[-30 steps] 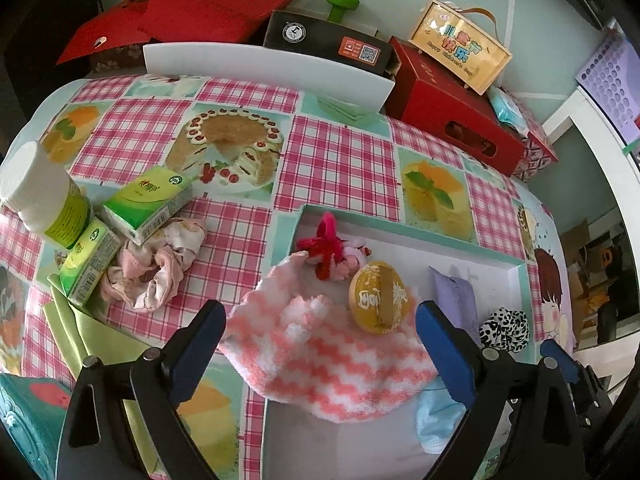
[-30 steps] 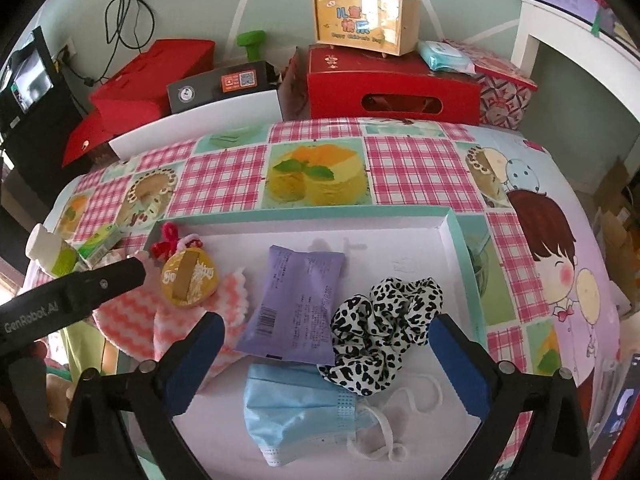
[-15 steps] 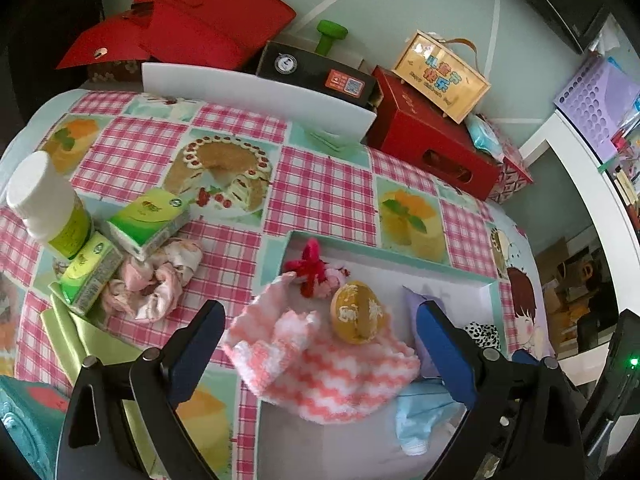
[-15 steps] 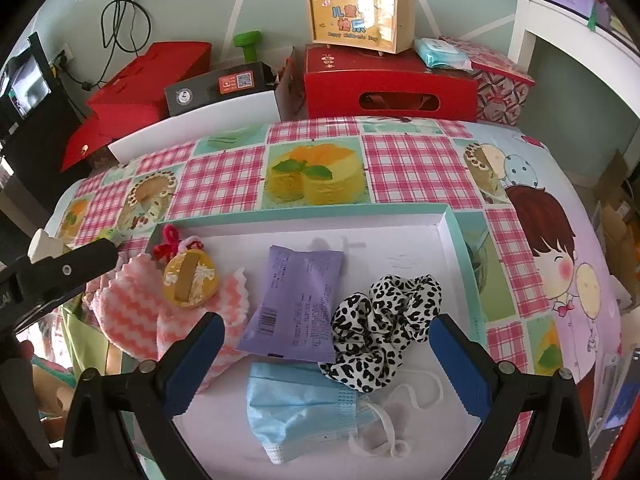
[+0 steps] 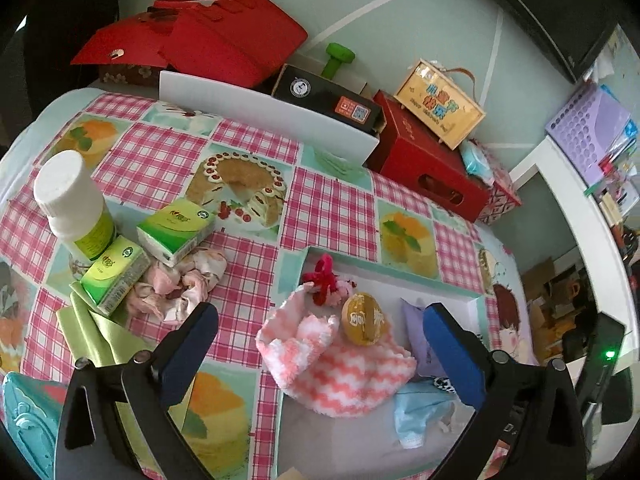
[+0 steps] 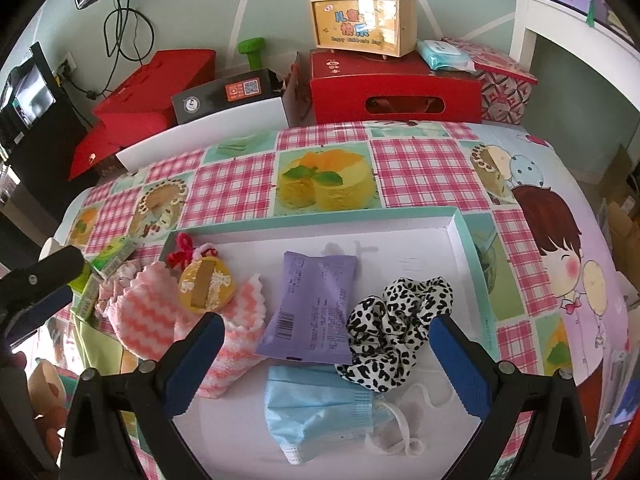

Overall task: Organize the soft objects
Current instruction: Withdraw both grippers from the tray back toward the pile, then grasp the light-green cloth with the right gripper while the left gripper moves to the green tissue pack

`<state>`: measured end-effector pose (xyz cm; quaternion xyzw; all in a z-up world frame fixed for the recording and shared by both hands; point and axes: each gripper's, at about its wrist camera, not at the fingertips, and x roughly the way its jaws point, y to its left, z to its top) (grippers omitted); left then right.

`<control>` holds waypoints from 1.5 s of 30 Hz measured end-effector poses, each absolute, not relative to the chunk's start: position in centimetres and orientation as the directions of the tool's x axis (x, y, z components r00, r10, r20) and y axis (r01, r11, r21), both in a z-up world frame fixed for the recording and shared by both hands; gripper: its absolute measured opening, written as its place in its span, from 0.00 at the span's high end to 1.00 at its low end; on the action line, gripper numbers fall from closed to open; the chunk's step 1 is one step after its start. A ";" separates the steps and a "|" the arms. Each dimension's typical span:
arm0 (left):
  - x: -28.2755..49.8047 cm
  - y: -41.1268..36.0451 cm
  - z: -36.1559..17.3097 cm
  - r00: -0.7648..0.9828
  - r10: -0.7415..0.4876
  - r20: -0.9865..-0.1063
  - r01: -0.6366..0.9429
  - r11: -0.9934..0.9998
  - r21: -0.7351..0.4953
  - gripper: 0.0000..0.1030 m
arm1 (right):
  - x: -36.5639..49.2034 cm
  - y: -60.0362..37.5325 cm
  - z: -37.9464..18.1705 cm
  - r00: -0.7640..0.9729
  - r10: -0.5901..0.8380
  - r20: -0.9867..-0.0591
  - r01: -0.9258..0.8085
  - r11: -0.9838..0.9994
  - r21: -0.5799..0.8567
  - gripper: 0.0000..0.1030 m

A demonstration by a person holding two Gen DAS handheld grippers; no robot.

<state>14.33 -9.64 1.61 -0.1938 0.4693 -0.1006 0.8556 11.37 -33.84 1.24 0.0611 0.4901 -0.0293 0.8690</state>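
A shallow white tray with a teal rim lies on the table. In it are a pink-and-white cloth hanging over its left edge, a yellow sachet with a red tassel, a purple packet, a leopard-print scrunchie and a blue face mask. A pink scrunchie lies on the tablecloth left of the tray. My left gripper is open and empty above the cloth. My right gripper is open and empty above the packet and mask.
A white bottle, two green boxes and a green cloth sit left of the tray. Red boxes, a black box and a yellow case stand behind the table.
My left gripper has drawn back and risen away from the pink-and-white cloth, so more of the table shows. The right gripper has barely moved. Both stay open.
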 end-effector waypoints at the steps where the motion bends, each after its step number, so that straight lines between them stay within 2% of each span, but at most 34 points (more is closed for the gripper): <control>1: 14.3 -9.1 1.8 0.543 -0.360 -0.759 -0.012 0.900 -0.435 0.01 | 11.4 -33.7 1.3 0.519 0.011 -0.855 0.110 0.991 0.079 0.00; 7: 13.4 -4.1 3.3 0.601 -0.314 -0.735 -0.081 0.891 -0.447 0.01 | 11.5 -32.9 1.5 0.528 0.027 -0.849 0.093 0.992 0.089 0.00; 13: 12.1 2.8 4.4 0.631 -0.178 -0.755 -0.211 0.897 -0.388 0.01 | 11.3 -30.7 2.8 0.576 0.062 -0.815 0.045 0.993 0.107 0.00; 22: 10.3 8.7 4.6 0.616 -0.112 -0.779 -0.250 0.911 -0.329 0.01 | 10.8 -24.1 3.9 0.594 0.211 -0.776 -0.153 0.977 0.149 0.00; 35: 11.4 10.4 1.1 0.461 -0.128 -0.878 -0.147 0.965 -0.218 0.01 | 9.3 -13.9 1.1 0.463 0.356 -0.811 -0.434 0.890 0.143 0.00; 45: 12.8 10.4 -3.1 0.267 -0.207 -0.941 -0.103 0.965 -0.242 0.01 | 8.7 -10.0 -3.5 0.320 0.356 -0.878 -0.557 0.820 0.130 0.08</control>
